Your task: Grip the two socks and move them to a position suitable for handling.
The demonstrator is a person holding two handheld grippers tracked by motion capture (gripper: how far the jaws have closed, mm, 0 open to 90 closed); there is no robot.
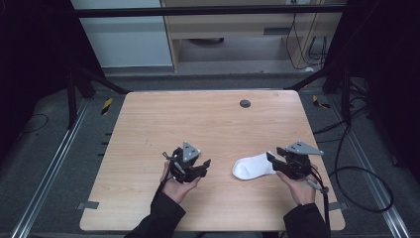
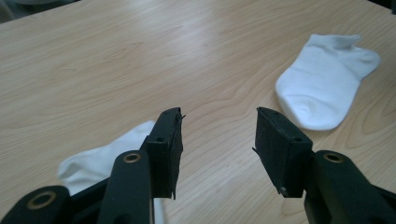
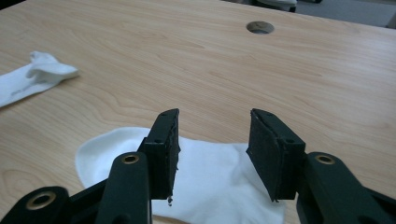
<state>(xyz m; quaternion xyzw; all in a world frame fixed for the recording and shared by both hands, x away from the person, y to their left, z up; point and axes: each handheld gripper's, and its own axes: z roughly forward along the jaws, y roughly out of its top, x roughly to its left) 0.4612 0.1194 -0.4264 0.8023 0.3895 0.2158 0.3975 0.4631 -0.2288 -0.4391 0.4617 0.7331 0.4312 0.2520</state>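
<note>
Spread wide at the left gripper (image 2: 217, 140): two black jaws well apart, with bare table (image 2: 140, 56) between the pads and nothing pinched. Just behind and below the left jaw of this gripper, a white piece of cloth, the first sock (image 2: 100, 161), flat on the wood and partly hidden by the jaw; cannot tell if touching it or not. Farther off, beyond the right jaw and well apart from it, the second sock (image 2: 327, 84), also white, flat on the wood with the rounded end nearer to the jaws. Spread as well at the right gripper (image 3: 212, 144): both jaws open, pads not pressing on anything. Directly under and between these jaws, the second sock again, wider than the gap and reaching out past both pads; hovering above it or resting on it, cannot tell from the right gripper view. Far to the left of the left jaw there, the first sock, with one end folded up a little. Ahead of the right jaw, far away, a round dark hole (image 3: 260, 27) in the wood. From the high view, the right gripper at the end of the second sock nearest to the person's right hand (image 1: 302, 186), the jaws just over the edge of the cloth. The left gripper in the person's left hand (image 1: 176, 186), pointed toward the second sock but well apart from it.
</note>
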